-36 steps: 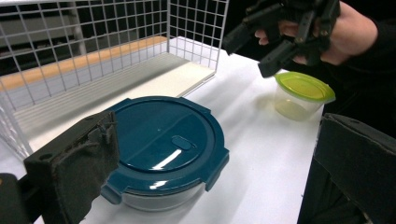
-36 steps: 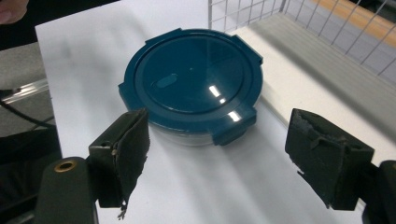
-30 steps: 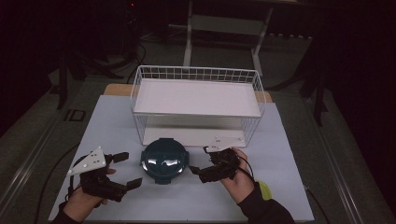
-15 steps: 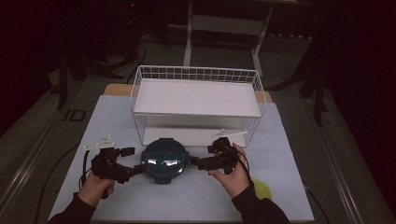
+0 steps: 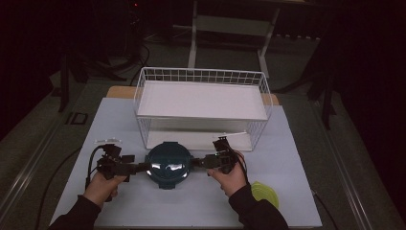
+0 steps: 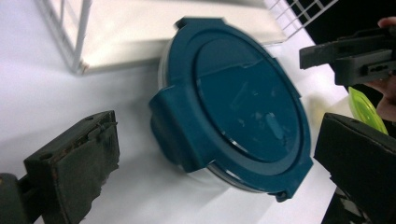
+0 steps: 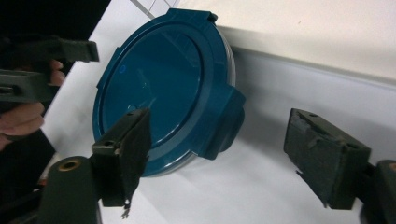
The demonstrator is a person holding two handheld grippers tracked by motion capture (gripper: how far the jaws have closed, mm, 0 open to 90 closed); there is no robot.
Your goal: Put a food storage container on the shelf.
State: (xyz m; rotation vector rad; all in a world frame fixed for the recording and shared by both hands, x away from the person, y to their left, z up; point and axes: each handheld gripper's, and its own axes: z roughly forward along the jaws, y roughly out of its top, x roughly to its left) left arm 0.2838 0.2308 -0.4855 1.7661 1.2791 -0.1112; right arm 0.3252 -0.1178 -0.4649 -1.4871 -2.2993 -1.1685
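The round container (image 5: pixel 168 165) with a dark teal lid (image 6: pixel 243 107) sits on the white table (image 5: pixel 297 158), just in front of the white wire basket (image 5: pixel 203 108). The lid is seated on the container, with a latch tab on the side facing each gripper.

Left gripper (image 5: pixel 136 167): held in the person's left hand (image 5: pixel 103 184), pointing at the left side of the container. In the left gripper view its jaws stand wide open, one on either side of the nearest latch tab (image 6: pixel 175 126) (neither pad touches the lid). The jaws hold nothing.

Right gripper (image 5: pixel 198 163): held in the person's right hand (image 5: pixel 232 177), pointing at the right side of the container. In the right gripper view its jaws are likewise wide open. One pad overlaps the lid rim in the frame; whether it touches cannot be told. The other pad stands well apart, over bare table. The right-side latch tab (image 7: pixel 224 123) lies between the two pads. The jaws hold nothing.

A yellow-green lid (image 5: pixel 265 194) lies on the table near the right forearm, well apart from the container. A cable (image 5: pixel 91 160) loops from the left gripper across the table.
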